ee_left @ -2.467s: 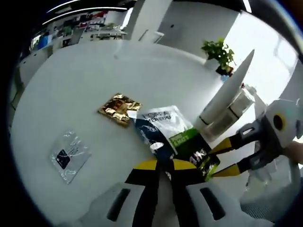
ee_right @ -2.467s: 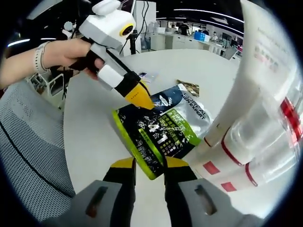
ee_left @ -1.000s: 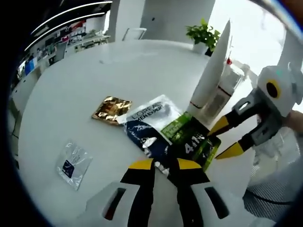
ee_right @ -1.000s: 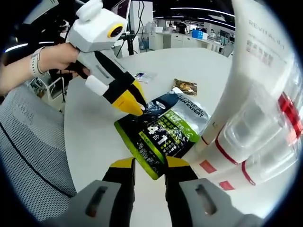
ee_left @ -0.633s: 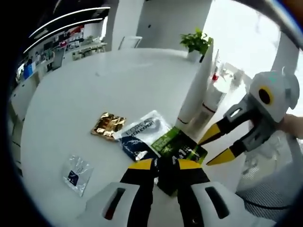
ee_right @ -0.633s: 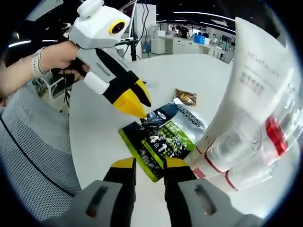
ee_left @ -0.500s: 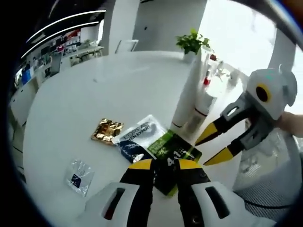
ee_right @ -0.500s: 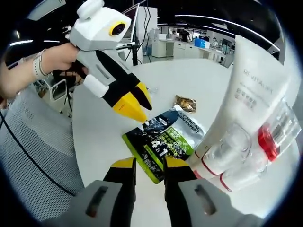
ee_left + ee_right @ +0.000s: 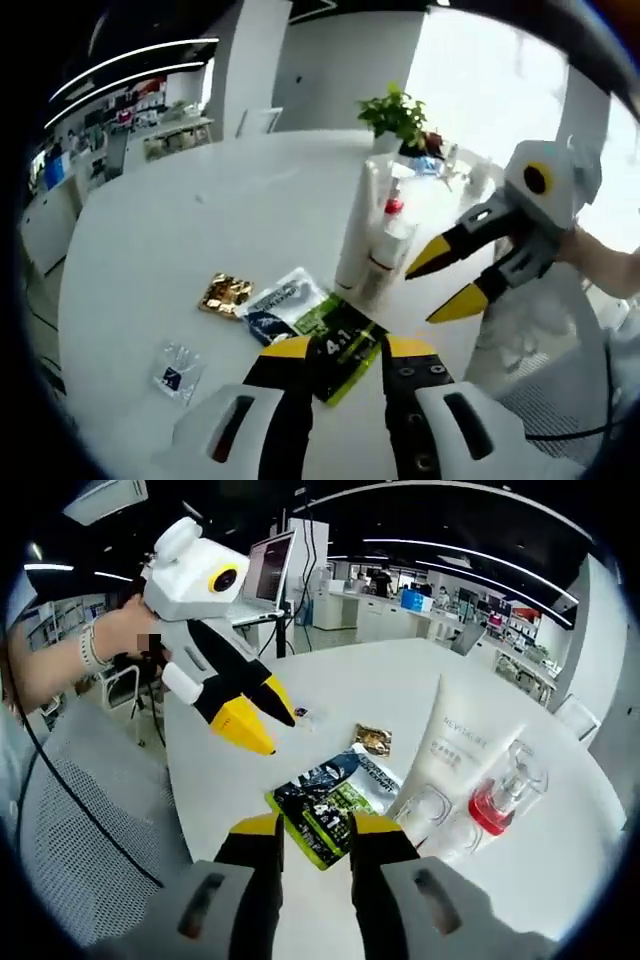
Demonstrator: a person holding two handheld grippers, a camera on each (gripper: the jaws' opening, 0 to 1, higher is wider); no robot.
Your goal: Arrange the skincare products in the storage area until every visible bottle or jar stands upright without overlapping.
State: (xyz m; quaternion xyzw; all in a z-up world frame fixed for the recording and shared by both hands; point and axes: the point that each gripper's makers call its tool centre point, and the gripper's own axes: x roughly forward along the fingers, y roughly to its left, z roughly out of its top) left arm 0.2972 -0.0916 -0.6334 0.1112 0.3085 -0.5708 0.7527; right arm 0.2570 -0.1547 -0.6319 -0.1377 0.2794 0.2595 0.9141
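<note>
Round white table (image 9: 400, 695): upright white squeeze tube (image 9: 447, 763) touching red-collared clear pump bottle (image 9: 497, 800), dark-and-green flat sachet (image 9: 325, 818) beside the tube; left gripper (image 9: 337, 352) and right gripper (image 9: 312, 829) both spread, empty.

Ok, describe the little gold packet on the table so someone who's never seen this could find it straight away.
Start at the round white table and find the tall white tube standing beside a clear bottle with a red collar. Flat sachets lie in a row beside the tube: a black-and-green one, a dark blue and silver one, then the gold packet. It alone is crinkled, shiny gold foil.
</note>
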